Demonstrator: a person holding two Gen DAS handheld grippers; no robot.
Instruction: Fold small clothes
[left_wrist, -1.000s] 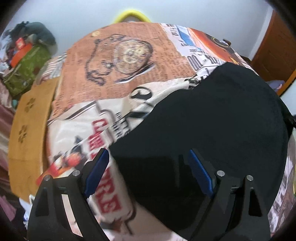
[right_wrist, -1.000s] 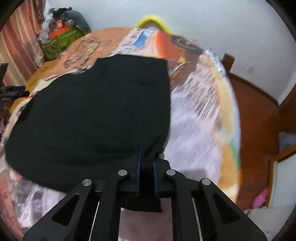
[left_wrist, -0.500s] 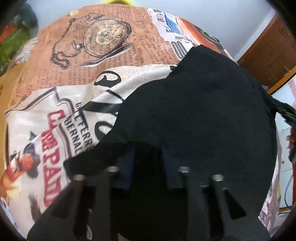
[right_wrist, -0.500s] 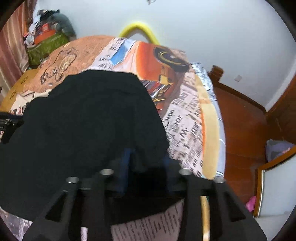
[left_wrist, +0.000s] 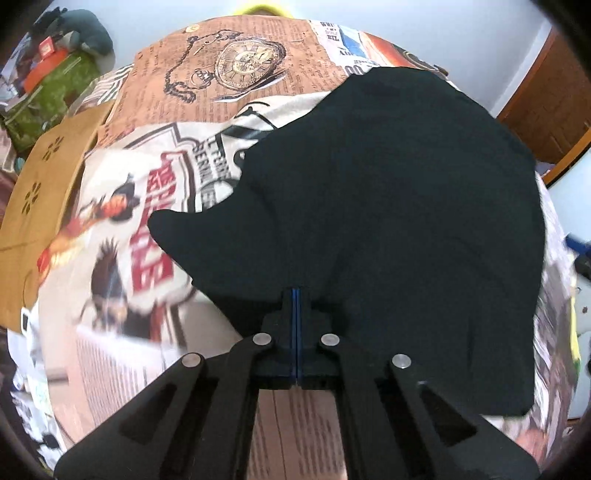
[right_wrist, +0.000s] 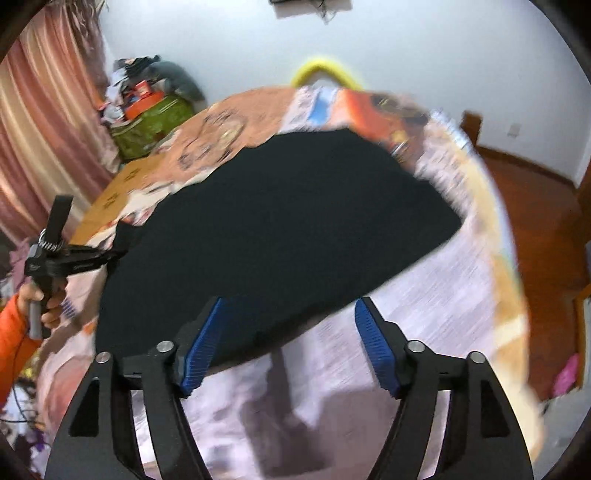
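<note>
Black cloth (left_wrist: 399, 221) lies spread on the printed tablecloth (left_wrist: 122, 266), filling centre and right of the left wrist view. Left gripper (left_wrist: 296, 295) is pressed together, pinching the cloth's near edge at lower centre. In the right wrist view the cloth (right_wrist: 280, 221) sits mid-frame, near edge just beyond the right gripper (right_wrist: 288, 325), whose blue pads (right_wrist: 201, 347) are spread wide, holding nothing, above the tablecloth (right_wrist: 443, 295). At far left, a hand (right_wrist: 40, 299) in an orange sleeve grips the left gripper's handle, fingers pointing right onto the cloth's corner.
</note>
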